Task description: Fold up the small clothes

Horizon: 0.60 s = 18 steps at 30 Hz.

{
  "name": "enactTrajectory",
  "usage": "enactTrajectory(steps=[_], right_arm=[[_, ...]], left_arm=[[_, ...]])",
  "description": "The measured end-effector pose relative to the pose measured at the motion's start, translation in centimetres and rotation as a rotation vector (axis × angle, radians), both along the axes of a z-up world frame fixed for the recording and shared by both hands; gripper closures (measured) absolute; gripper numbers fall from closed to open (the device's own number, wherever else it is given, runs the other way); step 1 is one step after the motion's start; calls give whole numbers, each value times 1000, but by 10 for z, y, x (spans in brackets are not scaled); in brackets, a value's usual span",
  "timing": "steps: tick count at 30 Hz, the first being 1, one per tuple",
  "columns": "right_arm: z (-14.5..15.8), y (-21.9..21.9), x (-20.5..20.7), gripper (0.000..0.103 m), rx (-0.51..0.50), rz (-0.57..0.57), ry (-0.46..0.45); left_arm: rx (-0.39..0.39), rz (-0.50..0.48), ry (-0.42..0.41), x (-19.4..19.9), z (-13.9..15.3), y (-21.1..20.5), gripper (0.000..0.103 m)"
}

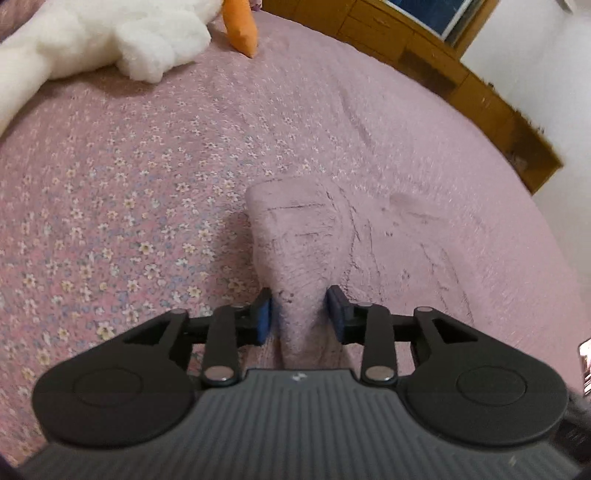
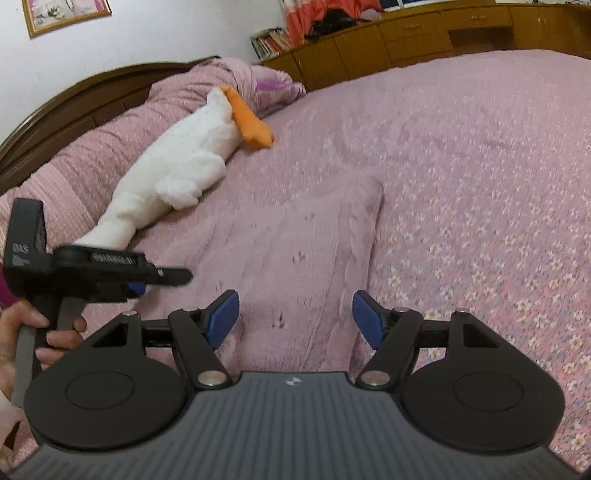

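Note:
A small pink knitted garment (image 1: pixel 314 236) lies on the pink floral bedspread (image 1: pixel 129 192). In the left wrist view a raised fold of it runs between my left gripper's (image 1: pixel 300 309) blue pads (image 1: pixel 264 317), which sit close on either side of it, gripping it. In the right wrist view the garment (image 2: pixel 295 240) spreads flat ahead. My right gripper (image 2: pixel 293 317) is open and empty just above the garment's near edge. The left gripper (image 2: pixel 110 273) shows at the left of that view, held by a hand.
A white plush goose (image 2: pixel 177 166) with an orange beak lies on the bed to the far left, next to pillows (image 2: pixel 229 77). A wooden headboard (image 2: pixel 74 96) and wooden cabinets (image 2: pixel 424 33) border the bed. The bedspread (image 2: pixel 480 166) extends to the right.

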State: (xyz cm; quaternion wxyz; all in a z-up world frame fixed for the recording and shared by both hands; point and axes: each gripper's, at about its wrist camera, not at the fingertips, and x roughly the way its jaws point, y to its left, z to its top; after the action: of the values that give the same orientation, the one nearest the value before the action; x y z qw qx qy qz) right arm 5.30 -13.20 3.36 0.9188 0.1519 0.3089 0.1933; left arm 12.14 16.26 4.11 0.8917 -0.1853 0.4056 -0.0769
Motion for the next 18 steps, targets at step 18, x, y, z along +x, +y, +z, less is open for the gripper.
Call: enactTrajectory(steps=[18], right_arm=[[-8, -4, 10, 24, 37, 10, 53]], left_arm=[[143, 15, -5, 23, 9, -6, 50]])
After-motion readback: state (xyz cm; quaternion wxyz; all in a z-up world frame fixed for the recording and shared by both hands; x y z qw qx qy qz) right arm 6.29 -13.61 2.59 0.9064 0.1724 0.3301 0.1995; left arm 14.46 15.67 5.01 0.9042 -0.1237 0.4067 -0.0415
